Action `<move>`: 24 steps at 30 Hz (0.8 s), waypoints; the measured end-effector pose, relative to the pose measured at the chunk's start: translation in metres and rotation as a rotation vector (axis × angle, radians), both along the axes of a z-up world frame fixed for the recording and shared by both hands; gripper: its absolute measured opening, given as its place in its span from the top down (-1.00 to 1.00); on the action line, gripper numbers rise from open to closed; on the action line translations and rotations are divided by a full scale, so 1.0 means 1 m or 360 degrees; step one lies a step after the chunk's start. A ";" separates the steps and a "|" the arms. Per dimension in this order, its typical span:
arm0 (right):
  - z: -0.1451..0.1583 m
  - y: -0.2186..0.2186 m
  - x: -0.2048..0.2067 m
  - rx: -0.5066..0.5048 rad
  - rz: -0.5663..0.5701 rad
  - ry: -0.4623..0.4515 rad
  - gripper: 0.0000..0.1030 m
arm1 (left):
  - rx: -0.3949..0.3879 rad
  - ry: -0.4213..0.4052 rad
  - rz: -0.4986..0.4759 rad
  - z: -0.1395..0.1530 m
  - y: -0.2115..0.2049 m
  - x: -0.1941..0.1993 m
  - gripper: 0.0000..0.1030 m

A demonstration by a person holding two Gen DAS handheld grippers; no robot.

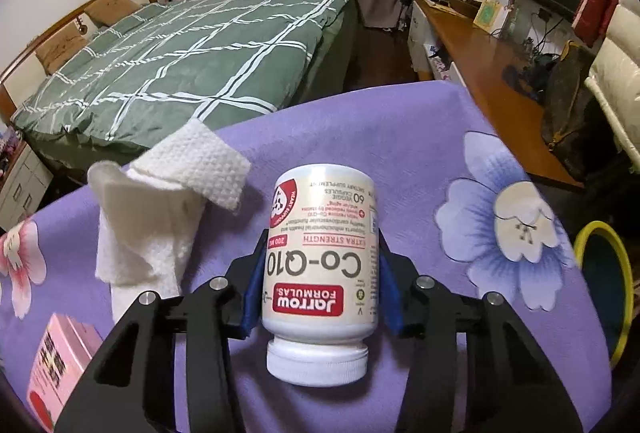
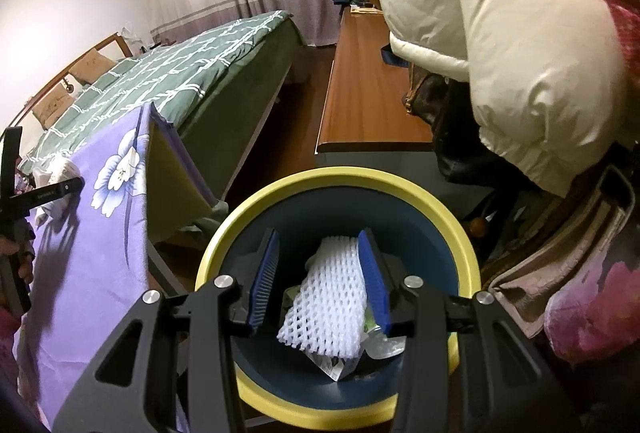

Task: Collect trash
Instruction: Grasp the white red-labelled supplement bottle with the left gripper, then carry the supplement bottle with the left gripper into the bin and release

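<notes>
My left gripper clamps the supplement bottle on the worktop. My right gripper hangs released over the bin, foam net loose between its jaws.

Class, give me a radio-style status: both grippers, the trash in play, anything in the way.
Left gripper shut on supplement bottle. Right gripper over bin, foam net between its pads, grip unclear. Crumpled tissue beside bottle; path clear.
</notes>
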State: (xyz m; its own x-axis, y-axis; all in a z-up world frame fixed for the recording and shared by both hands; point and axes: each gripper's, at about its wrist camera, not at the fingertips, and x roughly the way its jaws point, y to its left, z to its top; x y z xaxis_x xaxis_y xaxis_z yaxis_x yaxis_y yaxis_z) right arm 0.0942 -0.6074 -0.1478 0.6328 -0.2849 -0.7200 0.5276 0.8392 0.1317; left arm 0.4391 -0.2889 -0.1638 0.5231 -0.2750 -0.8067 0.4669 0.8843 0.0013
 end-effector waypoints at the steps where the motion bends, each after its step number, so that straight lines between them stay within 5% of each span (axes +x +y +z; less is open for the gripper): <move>1: 0.001 0.001 -0.004 -0.0003 0.0002 -0.0004 0.23 | -0.0004 -0.0004 -0.0006 0.002 0.000 -0.005 0.09; 11: 0.012 0.000 -0.047 -0.0051 -0.0020 -0.0038 0.23 | -0.0059 -0.0058 -0.0222 0.036 -0.037 -0.099 0.09; 24: 0.021 -0.011 -0.114 -0.0063 -0.0119 -0.0104 0.23 | -0.0127 -0.0035 -0.0681 0.062 -0.164 -0.208 0.09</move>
